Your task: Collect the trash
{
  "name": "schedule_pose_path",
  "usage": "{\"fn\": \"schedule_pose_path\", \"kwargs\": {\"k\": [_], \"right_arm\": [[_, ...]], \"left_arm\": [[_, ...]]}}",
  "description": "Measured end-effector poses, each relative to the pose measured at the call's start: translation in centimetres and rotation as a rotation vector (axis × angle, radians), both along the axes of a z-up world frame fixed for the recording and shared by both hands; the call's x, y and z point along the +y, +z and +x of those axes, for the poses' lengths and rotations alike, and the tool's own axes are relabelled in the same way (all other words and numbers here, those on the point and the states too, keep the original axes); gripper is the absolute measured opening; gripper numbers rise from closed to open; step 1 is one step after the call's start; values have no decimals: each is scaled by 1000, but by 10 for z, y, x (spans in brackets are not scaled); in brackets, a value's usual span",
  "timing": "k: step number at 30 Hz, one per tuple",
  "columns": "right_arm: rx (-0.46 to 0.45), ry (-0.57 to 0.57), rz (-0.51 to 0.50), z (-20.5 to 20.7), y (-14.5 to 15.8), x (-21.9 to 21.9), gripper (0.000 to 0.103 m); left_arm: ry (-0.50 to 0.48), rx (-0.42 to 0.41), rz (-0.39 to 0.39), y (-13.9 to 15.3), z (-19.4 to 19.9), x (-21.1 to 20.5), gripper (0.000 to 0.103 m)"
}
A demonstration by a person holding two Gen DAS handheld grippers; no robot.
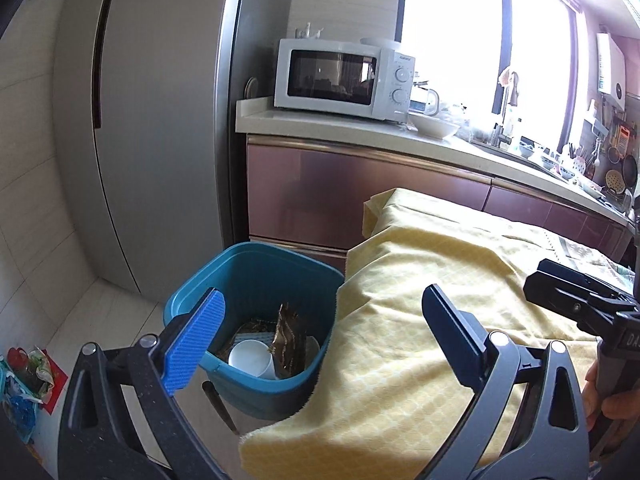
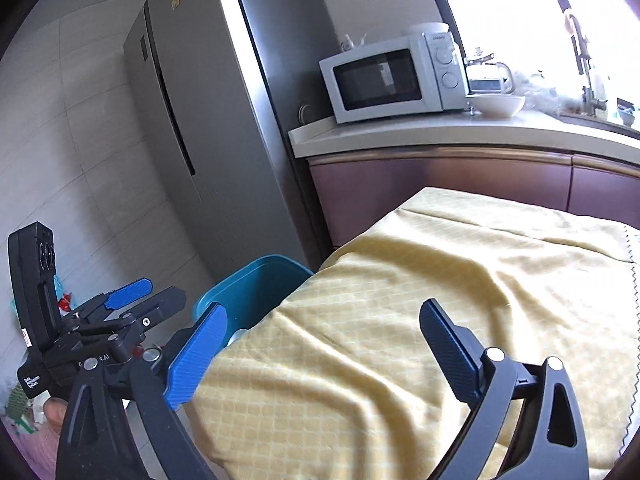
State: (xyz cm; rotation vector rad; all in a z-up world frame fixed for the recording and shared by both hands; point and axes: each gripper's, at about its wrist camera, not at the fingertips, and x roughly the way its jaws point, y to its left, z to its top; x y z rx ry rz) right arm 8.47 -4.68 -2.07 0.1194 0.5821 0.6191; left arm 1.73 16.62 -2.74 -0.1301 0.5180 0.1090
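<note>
Two grippers, both spread wide with nothing between the pads. Left gripper (image 1: 322, 322) over the near corner of one table under a yellow cloth (image 1: 432, 280), its left pad above one blue bin (image 1: 256, 276) standing on the floor just beside the table's edge. Inside the bin: one white cup (image 1: 254, 358) lying on its side, one brown foil wrapper (image 1: 289, 340) leaning beside it, more scraps beneath, too dim to count. Right gripper (image 2: 324, 346) above the cloth, empty-jawed; only the bin's rim visible past the table corner from there. Behind: one tall grey fridge (image 1: 160, 128), one white microwave (image 1: 344, 76) on the counter (image 1: 320, 124), one white bowl (image 1: 434, 128) beside it. Some colourful litter (image 1: 24, 384) on the floor at far left, number unclear.
</note>
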Motion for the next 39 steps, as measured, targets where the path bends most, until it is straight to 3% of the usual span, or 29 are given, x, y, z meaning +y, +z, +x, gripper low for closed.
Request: {"fn": "schedule_pose_path", "kwargs": {"k": [6, 14, 26, 39], "right_arm": [[-105, -88, -33, -24, 6, -26, 96], [-166, -213, -25, -50, 11, -63, 96], [-258, -345, -53, -85, 16, -89, 96], [-285, -410, -71, -99, 19, -99, 96]], "left_arm": [[-17, -66, 12, 9, -12, -25, 97], [-31, -148, 48, 20, -30, -56, 97], [-71, -199, 61, 29, -45, -82, 97], [-78, -225, 91, 28, -51, -97, 97]]}}
